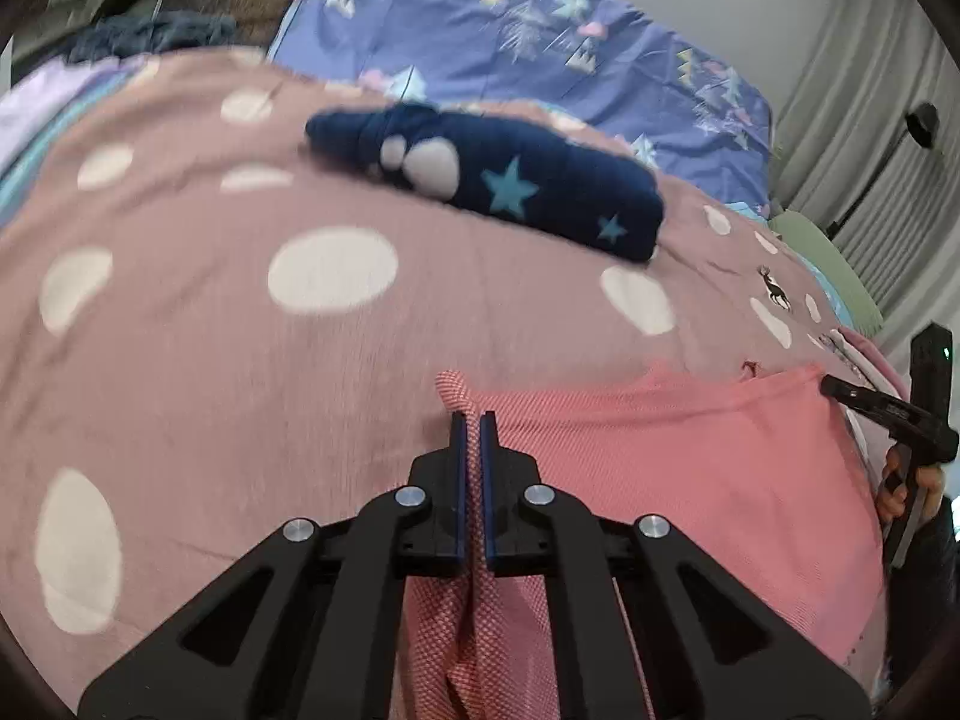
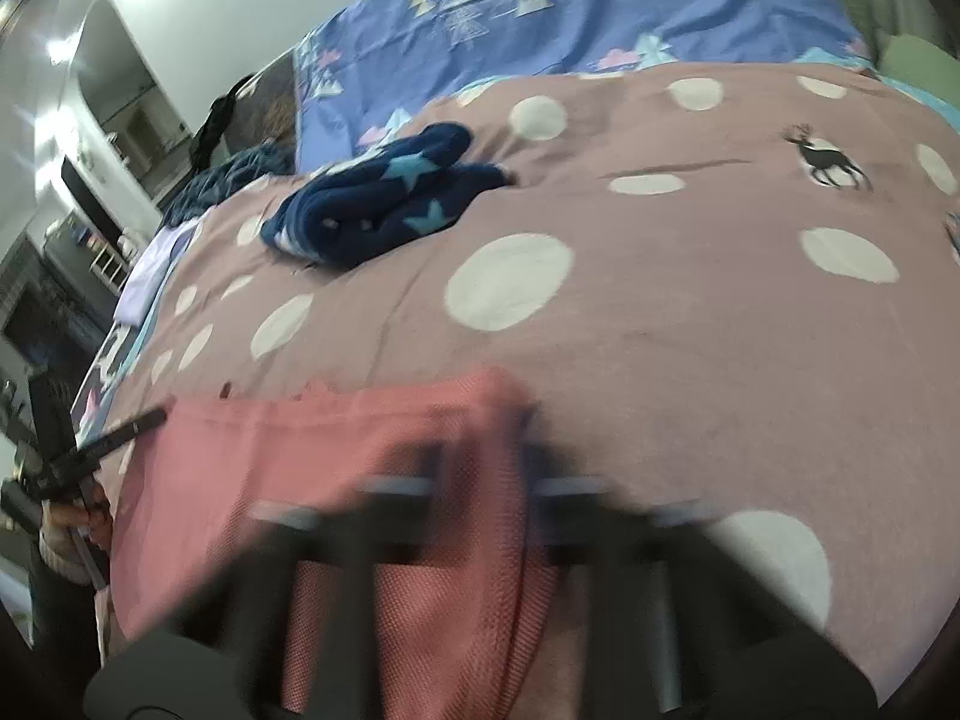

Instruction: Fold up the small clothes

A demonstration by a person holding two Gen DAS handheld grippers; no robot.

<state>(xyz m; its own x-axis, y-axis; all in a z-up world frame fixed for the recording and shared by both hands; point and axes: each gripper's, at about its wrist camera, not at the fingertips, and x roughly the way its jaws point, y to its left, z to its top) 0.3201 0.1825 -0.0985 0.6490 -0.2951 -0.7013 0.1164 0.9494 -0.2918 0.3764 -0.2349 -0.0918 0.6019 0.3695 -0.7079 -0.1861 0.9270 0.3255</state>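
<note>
Left wrist view
- Left tool point(image 1: 473, 420): sharp in frame; jaws clamped on a gathered corner of the pink garment point(image 1: 690, 480), cloth pinched between the blue pads.
- Pink garment: stretched flat along the near edge of the bed, on the polka-dot cover point(image 1: 240, 360); a small tuft of fabric sticks up past the fingertips.
- Right tool point(image 1: 840, 389): seen at the right edge, tip at the opposite top corner of the pink garment; jaw gap cannot be read from this angle. A hand point(image 1: 900, 492) shows below it.
- Navy garment point(image 1: 510, 180): folded bundle with stars and a paw print, farther up the cover, well apart from the pink garment.
- Only here: grey curtains point(image 1: 870, 150) and a green cushion point(image 1: 822, 264) on the right.

Right wrist view
- Right tool point(image 2: 528, 420): heavily blurred; fingers lie together with pink fabric caught between them, so it is clenched on the pink garment point(image 2: 300, 468).
- Left tool point(image 2: 144, 423): thin dark fingers at the far left corner of the garment.
- Navy garment point(image 2: 384, 204): seen from its other side, layered folds visible.
- Polka-dot cover point(image 2: 690, 330): carries a deer print; blue patterned sheet point(image 2: 570, 12) beyond.
- Only here: room furniture point(image 2: 90, 150) at the left.
</note>
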